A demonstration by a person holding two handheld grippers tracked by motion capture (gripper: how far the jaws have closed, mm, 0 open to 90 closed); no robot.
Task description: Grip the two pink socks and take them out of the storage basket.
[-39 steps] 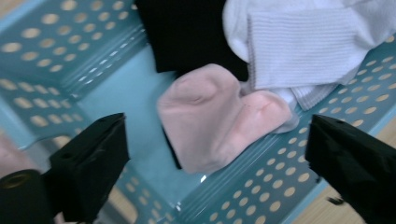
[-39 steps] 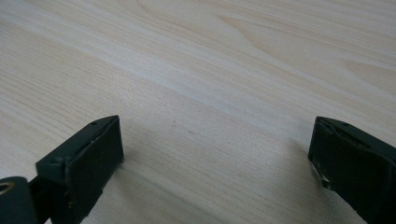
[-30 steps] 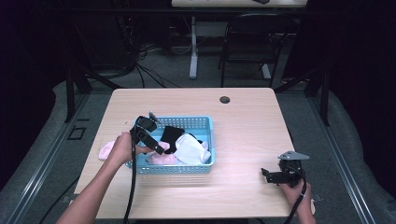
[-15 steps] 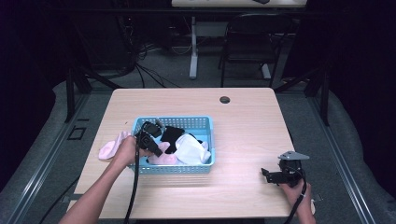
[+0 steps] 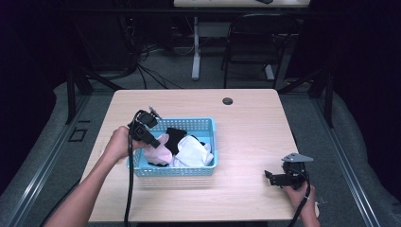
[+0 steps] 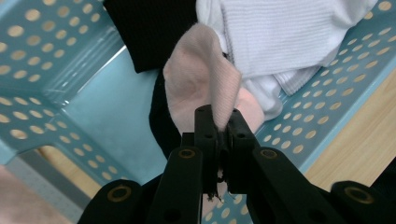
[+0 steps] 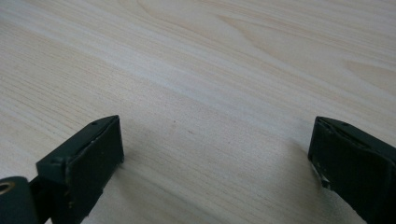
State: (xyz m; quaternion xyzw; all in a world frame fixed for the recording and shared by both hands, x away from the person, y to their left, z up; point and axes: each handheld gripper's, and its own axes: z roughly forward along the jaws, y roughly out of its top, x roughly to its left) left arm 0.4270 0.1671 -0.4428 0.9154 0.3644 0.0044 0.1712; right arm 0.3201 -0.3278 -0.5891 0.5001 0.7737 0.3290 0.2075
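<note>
Meanwhile, the left gripper [image 6: 218, 122] pinched a pink sock [image 6: 198, 79] over the blue basket [image 5: 208, 165], while the right gripper [image 7: 215, 154] rested wide open on the worktop [image 5: 246, 113].

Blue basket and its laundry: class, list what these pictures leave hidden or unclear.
- High view: the black cloth lies partly under the white cloth, so its shape is unclear.
- Left gripper view: the left tool covers the pink sock's pinched edge; the blue basket is cut off by the frame.
- High view: the table's dark round spot is too small to identify.
</note>
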